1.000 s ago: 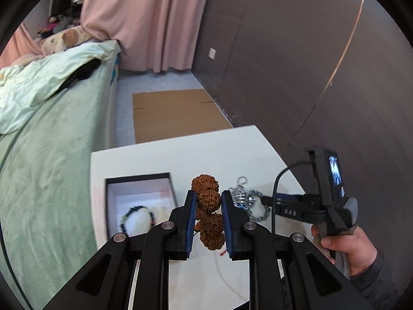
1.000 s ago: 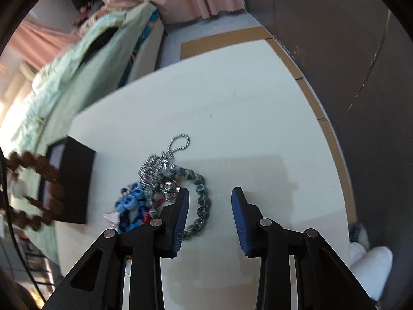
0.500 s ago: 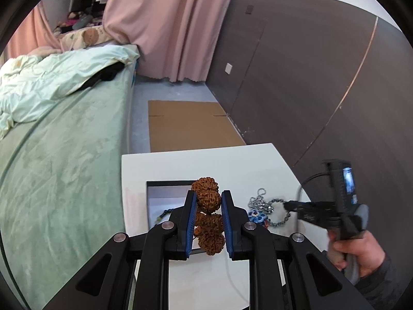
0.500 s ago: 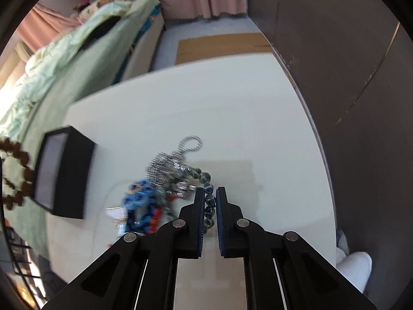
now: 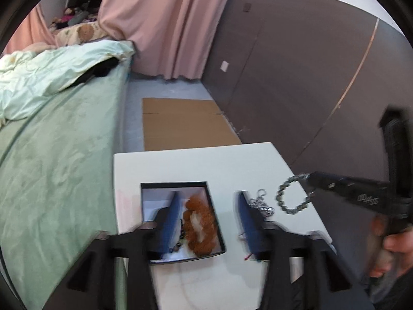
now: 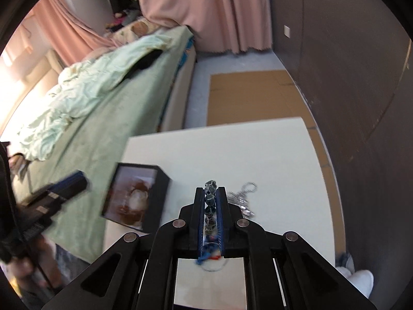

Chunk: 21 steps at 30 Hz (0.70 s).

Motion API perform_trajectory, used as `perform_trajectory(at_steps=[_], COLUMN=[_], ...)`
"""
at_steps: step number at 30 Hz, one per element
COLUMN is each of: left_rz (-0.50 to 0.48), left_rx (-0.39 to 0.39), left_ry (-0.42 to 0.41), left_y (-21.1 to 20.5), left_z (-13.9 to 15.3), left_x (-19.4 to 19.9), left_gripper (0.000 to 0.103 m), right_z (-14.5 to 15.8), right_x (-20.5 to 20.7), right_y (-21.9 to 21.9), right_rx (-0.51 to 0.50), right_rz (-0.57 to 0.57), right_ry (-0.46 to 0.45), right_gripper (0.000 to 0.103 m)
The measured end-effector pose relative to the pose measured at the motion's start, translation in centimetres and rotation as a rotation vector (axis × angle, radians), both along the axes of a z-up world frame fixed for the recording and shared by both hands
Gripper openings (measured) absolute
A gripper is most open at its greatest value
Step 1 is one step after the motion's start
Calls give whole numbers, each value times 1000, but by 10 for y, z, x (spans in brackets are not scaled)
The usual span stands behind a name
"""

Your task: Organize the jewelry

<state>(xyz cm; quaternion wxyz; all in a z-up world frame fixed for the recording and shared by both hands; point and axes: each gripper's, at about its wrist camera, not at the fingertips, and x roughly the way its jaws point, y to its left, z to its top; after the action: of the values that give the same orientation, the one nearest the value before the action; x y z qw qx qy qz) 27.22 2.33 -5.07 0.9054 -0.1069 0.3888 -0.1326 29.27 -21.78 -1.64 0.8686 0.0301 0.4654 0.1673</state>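
two hand-held grippers: left hand-held gripper, jaws just opened wide, brown bead bracelet lying between them in black box; right hand-held gripper clamps grey bead bracelet above tabletop.

Place: a bedroom in a home.
Bed: long, under a green velvety cover, running right beside the table.
Bedding: a crumpled pale green duvet heaped toward the far end, with a patterned pillow behind it.
Curtains: pink drapes hanging to the floor at the far wall.
Wall: dark brown panelling along one side, with a small white wall plate.
Floor: grey, with flattened cardboard laid on it.
Table: a low white top bearing an open jewelry box.
Far corner: blurred clutter, possibly soft toys or clothes.
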Motion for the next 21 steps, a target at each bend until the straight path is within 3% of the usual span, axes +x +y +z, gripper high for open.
perform_trajectory(at_steps=[2, 8, 17, 18, 19, 21], left_rz=[16, 85, 167, 170, 171, 168], left_rx=[-39, -25, -7, -8, -7, -6], left_ry=[-22, -28, -41, -37, -34, -37], left_y=[11, 42, 91, 94, 94, 95], left_z=[0, 4, 12, 12, 11, 13], left_x=[-7, -22, -50, -52, -52, -57], left_gripper=[62, 62, 62, 62, 62, 62], right_z=[9, 22, 12, 8, 4, 0], right_x=[-1, -4, -1, 1, 2, -2], right_y=[10, 52, 111, 115, 115, 106], right_rx=[18, 87, 141, 125, 122, 148], right_rz=[24, 111, 191, 188, 176, 137], right_ry=[-16, -40, -24, -16, -1, -7], right_gripper=[10, 10, 11, 22, 49, 65])
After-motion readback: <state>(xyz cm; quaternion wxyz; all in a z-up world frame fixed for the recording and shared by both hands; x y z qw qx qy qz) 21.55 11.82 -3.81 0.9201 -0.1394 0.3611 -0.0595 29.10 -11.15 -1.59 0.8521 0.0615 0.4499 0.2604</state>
